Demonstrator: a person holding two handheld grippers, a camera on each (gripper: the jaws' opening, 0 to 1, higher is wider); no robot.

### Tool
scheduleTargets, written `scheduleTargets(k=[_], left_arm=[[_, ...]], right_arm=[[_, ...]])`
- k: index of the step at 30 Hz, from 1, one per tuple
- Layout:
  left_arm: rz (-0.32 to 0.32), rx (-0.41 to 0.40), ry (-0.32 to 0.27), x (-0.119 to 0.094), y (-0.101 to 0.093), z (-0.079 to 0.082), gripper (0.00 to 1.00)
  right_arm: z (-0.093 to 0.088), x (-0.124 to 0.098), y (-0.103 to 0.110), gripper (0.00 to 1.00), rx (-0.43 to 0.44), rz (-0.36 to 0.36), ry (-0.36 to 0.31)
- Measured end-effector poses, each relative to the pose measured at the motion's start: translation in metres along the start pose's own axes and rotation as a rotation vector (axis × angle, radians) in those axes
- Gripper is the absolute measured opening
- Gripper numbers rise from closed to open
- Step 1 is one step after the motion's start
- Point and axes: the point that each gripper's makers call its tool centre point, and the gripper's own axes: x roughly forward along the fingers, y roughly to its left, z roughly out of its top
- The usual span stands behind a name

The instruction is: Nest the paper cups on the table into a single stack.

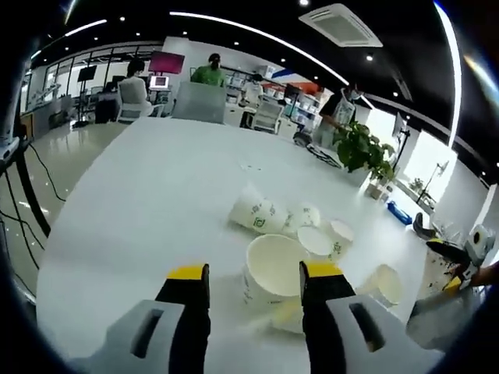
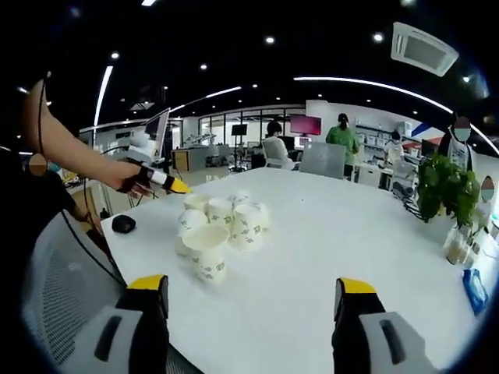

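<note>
Several white paper cups with green print lie scattered on the white table (image 1: 156, 202). An upright cup (image 1: 271, 269) stands just ahead of my left gripper (image 1: 254, 273), seen between its open jaws; nothing is held. A tipped cup (image 1: 256, 212) and others (image 1: 316, 240) lie beyond it, and one more (image 1: 382, 282) sits to the right. In the right gripper view the cup cluster (image 2: 218, 226) sits left of centre, well ahead of my right gripper (image 2: 252, 284), which is wide open with nothing in it. A hand holds the left gripper (image 2: 160, 181) left of the cluster.
A potted plant (image 1: 362, 148) (image 2: 444, 191) stands at the table's far side. A black mouse-like object (image 2: 123, 224) lies near the table's left edge, beside a grey mesh chair (image 2: 54, 296). People sit at desks in the background.
</note>
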Motion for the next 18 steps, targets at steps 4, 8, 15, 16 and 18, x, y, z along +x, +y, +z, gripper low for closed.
scheduleTargets(k=[4, 8, 15, 16, 18], left_arm=[[-0.004, -0.016, 0.022, 0.012, 0.008, -0.002, 0.39], [-0.004, -0.012, 0.057, 0.023, 0.015, -0.007, 0.33], [-0.018, -0.016, 0.081, 0.027, 0.002, -0.011, 0.18], [-0.019, -0.016, 0.083, 0.028, 0.002, -0.011, 0.16], [-0.019, -0.015, 0.085, 0.029, 0.0, -0.01, 0.14]], right_arm=[[0.0, 0.0, -0.002, 0.88, 0.001, -0.004, -0.004], [-0.002, 0.0, -0.002, 0.86, -0.005, -0.006, 0.004], [-0.006, 0.001, -0.001, 0.83, -0.015, -0.001, 0.023], [-0.006, 0.001, -0.001, 0.83, -0.019, 0.002, 0.024], [-0.007, 0.001, 0.001, 0.82, -0.027, 0.007, 0.029]])
